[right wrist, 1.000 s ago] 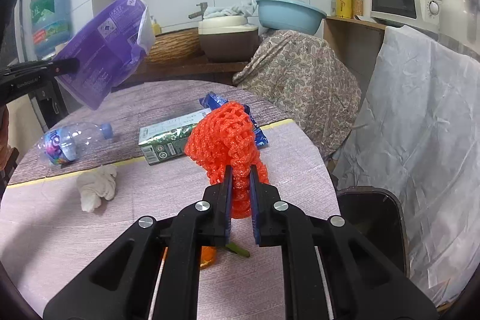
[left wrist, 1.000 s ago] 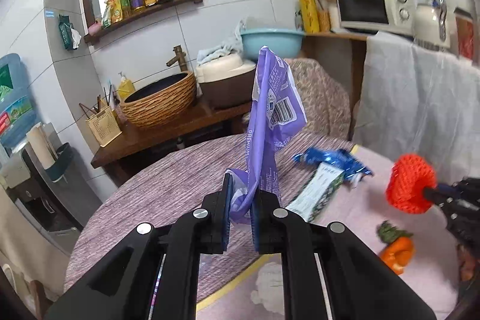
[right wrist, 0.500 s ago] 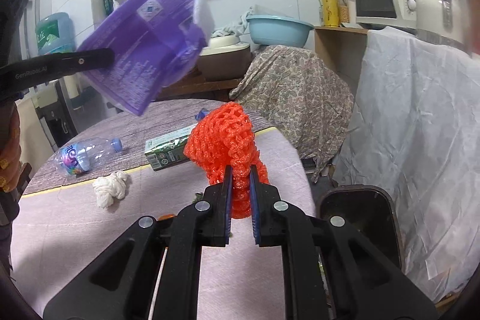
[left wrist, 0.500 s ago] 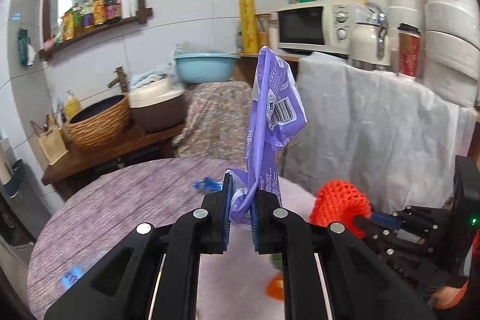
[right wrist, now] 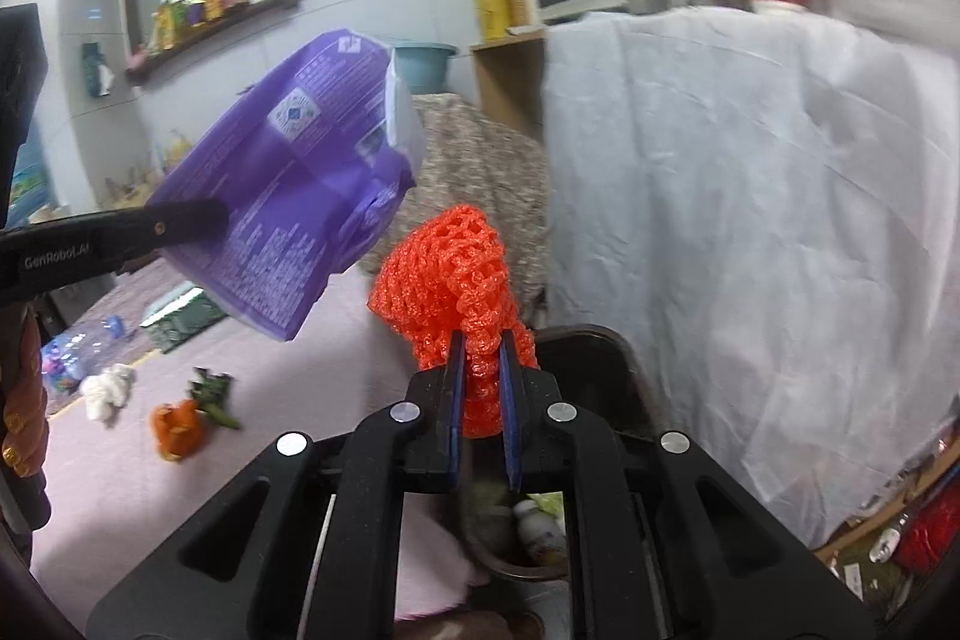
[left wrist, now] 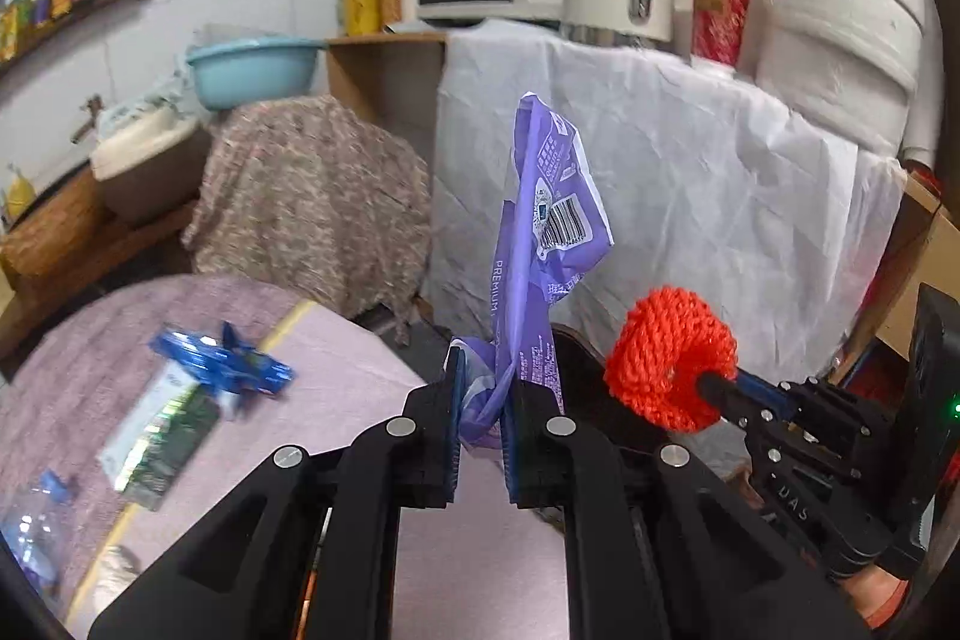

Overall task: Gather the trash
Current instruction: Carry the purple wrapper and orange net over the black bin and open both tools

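Trash left on the table (right wrist: 252, 466): green carton (right wrist: 180, 319), orange peel (right wrist: 177, 427). Left gripper (left wrist: 483, 427) pinches the purple bag (left wrist: 549, 220) standing upright; right gripper (right wrist: 480, 400) clamps the orange net (right wrist: 456, 274) over the black bin (right wrist: 606, 376).

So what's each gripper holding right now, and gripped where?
Left gripper pinches the purple wrapper by its crumpled bottom end. Right gripper clamps the orange mesh net at its bunched lower end.

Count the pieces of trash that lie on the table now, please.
5: blue wrapper and green carton at the far side, plastic bottle, white wad, orange peel nearer. More may hide behind the purple bag.
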Available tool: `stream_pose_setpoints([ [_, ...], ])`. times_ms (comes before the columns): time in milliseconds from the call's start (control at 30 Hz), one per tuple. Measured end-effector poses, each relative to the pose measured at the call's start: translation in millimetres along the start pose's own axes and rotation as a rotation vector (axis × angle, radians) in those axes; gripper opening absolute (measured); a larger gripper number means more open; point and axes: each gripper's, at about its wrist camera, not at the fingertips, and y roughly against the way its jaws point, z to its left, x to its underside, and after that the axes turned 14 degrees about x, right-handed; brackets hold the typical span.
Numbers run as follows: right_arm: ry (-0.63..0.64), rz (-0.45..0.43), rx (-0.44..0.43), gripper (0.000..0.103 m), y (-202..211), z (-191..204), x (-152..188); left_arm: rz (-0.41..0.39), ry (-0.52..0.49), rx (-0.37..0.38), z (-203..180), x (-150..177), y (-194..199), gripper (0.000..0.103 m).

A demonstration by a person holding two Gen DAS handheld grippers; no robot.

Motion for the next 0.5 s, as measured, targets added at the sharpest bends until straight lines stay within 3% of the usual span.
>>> stream_pose_setpoints([
  [300,-0.053,0.028,0.121,0.011,-16.8,-51.8,14.0,0.167,0.090,0.128,-16.8,10.4,-85.5,0.011],
  [433,-0.075,0.041,0.150,0.011,-22.6,-71.7,15.4,0.229,0.122,0.130,-19.6,17.4,-116.1,0.011],
  [500,-0.087,0.051,0.160,0.011,-24.6,-78.9,18.3,0.263,0.138,0.130,-21.1,23.1,-126.7,0.018],
])
